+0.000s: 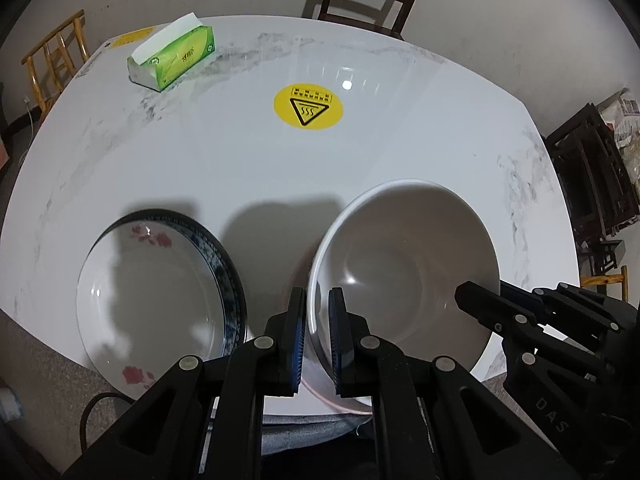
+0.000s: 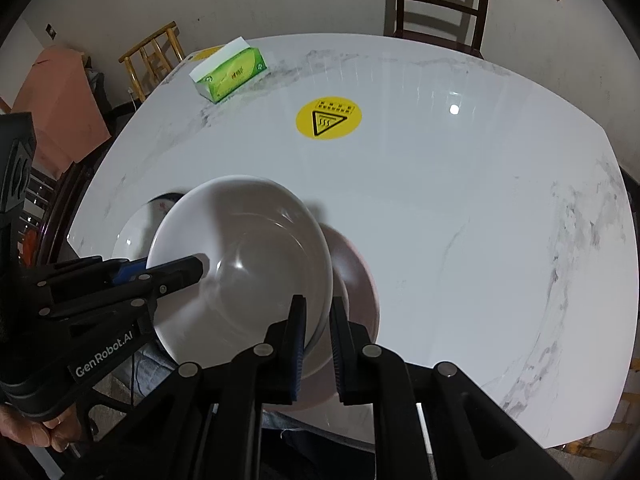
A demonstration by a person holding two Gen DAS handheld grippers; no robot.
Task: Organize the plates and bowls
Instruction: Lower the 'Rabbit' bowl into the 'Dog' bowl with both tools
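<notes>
The white marbled tabletop (image 1: 200,152) stretches ahead of both tools. The white bowl (image 1: 404,264) hangs between them, left hand-held gripper (image 1: 318,340) and right hand-held gripper (image 2: 319,344) each clamped on opposite rims. The flowered plate (image 1: 160,292) lies left of the left one.

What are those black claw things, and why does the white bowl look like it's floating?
Those claws are two grabbers that a person holds, one in each hand. Each has a tiny camera looking along its fingers, so you get one picture per hand. The left gripper pinches one side of the white bowl, and the right gripper pinches the other side, so together they hold it above the white table. On the table lie a plate with red flowers, a green tissue box and a yellow sticker.
</notes>
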